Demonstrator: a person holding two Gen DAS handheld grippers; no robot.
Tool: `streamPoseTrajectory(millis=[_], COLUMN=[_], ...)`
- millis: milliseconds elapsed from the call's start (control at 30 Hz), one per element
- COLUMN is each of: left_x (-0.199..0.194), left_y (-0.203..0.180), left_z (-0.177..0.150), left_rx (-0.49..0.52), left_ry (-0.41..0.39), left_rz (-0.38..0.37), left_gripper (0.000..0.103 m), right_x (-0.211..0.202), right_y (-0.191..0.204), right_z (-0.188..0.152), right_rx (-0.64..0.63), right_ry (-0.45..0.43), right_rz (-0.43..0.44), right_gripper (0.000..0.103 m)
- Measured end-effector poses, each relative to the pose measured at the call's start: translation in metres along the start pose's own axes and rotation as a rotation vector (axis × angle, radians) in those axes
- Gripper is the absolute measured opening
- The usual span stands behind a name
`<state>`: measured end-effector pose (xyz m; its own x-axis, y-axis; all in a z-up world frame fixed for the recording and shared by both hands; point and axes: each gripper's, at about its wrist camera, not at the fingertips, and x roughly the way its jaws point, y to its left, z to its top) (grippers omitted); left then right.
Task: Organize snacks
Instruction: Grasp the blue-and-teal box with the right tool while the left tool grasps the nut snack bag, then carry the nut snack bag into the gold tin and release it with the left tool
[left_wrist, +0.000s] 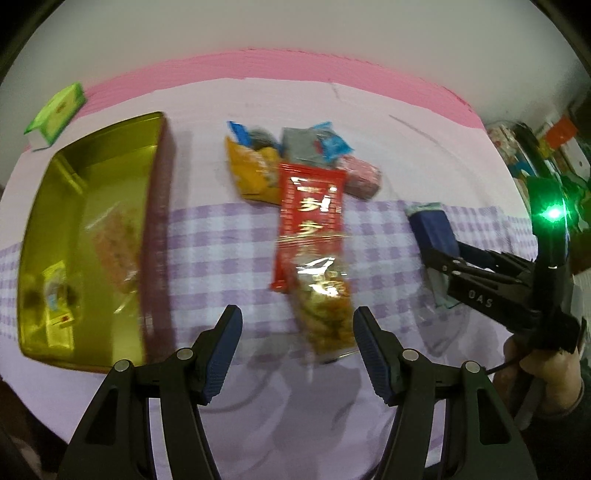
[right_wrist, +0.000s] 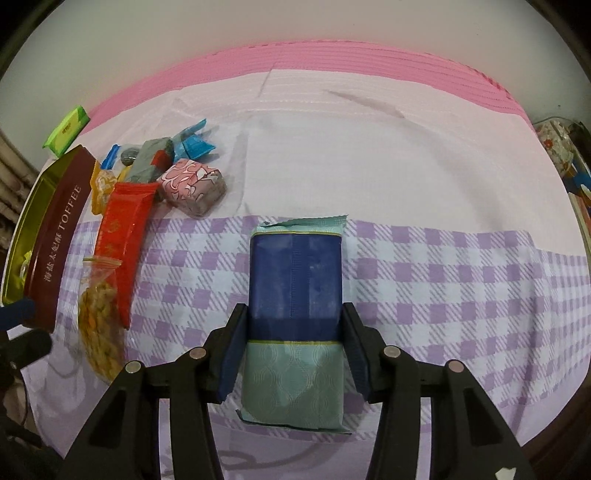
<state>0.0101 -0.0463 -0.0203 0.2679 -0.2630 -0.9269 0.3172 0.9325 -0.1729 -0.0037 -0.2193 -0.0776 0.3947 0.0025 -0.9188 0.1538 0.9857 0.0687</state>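
Gold-lined toffee tin (left_wrist: 96, 177), far left on the checked cloth (right_wrist: 443, 280), holds at least two packets. Right gripper (right_wrist: 293, 354) is clenched on the blue-and-teal packet (right_wrist: 295, 280), pads at mid-length; best carried level to the tin and let go low inside. Left gripper (left_wrist: 297, 350) hangs released over the clear nut bag (left_wrist: 325, 302) (nothing pinched). Count: one tin, one red pack (left_wrist: 310, 214), one nut bag, one yellow pack (left_wrist: 251, 173), one pink block (right_wrist: 192, 184), a few small wrapped pieces behind.
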Motion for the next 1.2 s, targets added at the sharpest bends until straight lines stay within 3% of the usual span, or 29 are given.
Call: streamPoseTrajectory(millis=[167,333,567,800,1200], left_x=[0.013,0.029,0.043,0.047,0.045], left_y=[-0.01,-0.006,-0.01,-0.009,-0.012], left_z=[0.005,0.011,0.01,0.009,0.006], left_rx=[-0.003,-0.051,-0.036,-0.029,0.006], left_ry=[0.021,0.049,0.072,0.086,0.076], left_rz=[-0.024,-0.018,0.006,-0.005,-0.003], left_gripper=[0.063,0.063,0.061,0.045,0.039], right_x=[0.001,-0.001,-0.002,-0.003,-0.001], right_y=[0.008,0.005,0.006,0.008,0.009], right_z=[-0.003,-0.005,-0.006,-0.004,-0.004], right_rx=[-0.021,-0.025,-0.023,-0.021,-0.028], right_ry=[-0.013,-0.016,-0.017,-0.017,-0.015], right_rz=[-0.014,-0.005,-0.005,-0.005,-0.013], right_gripper=[0.047,0.047,0.048,0.049,0.049])
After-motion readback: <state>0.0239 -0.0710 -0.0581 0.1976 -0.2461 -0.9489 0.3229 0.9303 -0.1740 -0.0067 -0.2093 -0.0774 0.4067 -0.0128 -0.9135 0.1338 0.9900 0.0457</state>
